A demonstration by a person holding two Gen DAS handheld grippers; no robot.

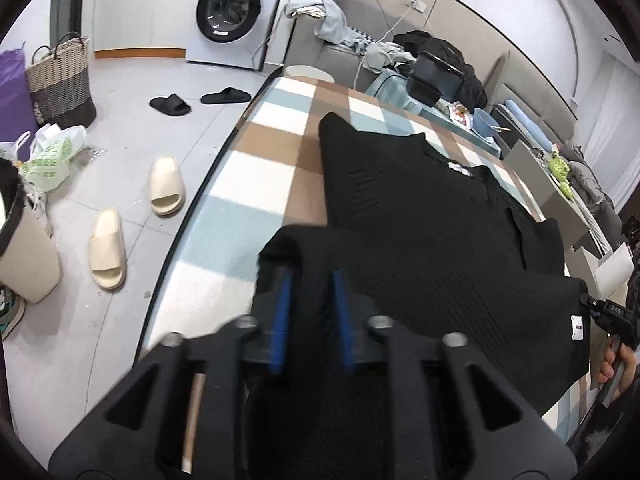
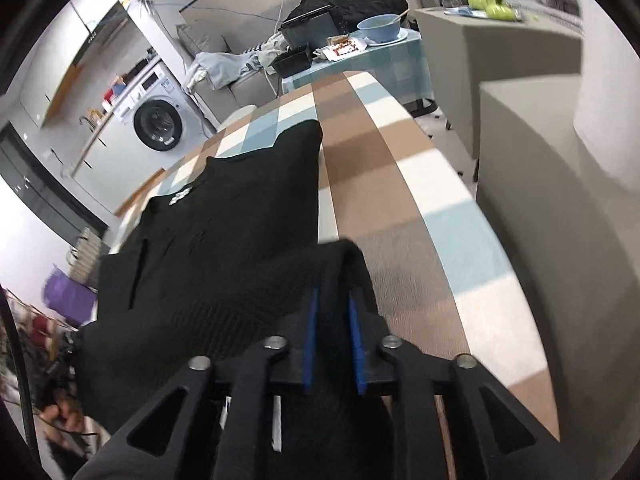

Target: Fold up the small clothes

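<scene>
Left gripper (image 1: 310,292): blue-padded fingers (image 1: 285,312) narrow, clamped on a fold of the black knit top (image 1: 420,216); cloth bunched between and over the tips. Right gripper (image 2: 332,312): same picture, fingers (image 2: 310,336) pinched on the opposite lower corner of the top, cloth draped over the tips.

Ahead of both sets of fingers: rest of the top spread flat on the checked tabletop (image 1: 248,176), collar end farthest away, white neck label (image 1: 460,168) showing near the far end.

Step in hand, by judgement: bottom hem lifted at both corners, first lengthwise fold started. Next move likely calls for carrying both corners forward together, level and evenly spaced, toward the collar, then laying the hem down square before letting go. Uneven travel would skew the fold.

Left view only: the person's right hand (image 1: 616,364) on the other gripper's handle, a small white hem tag (image 1: 577,326), pale slippers (image 1: 136,216) and a basket (image 1: 60,80) on the floor beyond the left side of the fingers.

Right view only: bare right-hand stretch of tabletop, a blue bowl (image 2: 379,26) on a farther table, grey boxes off to the right.
</scene>
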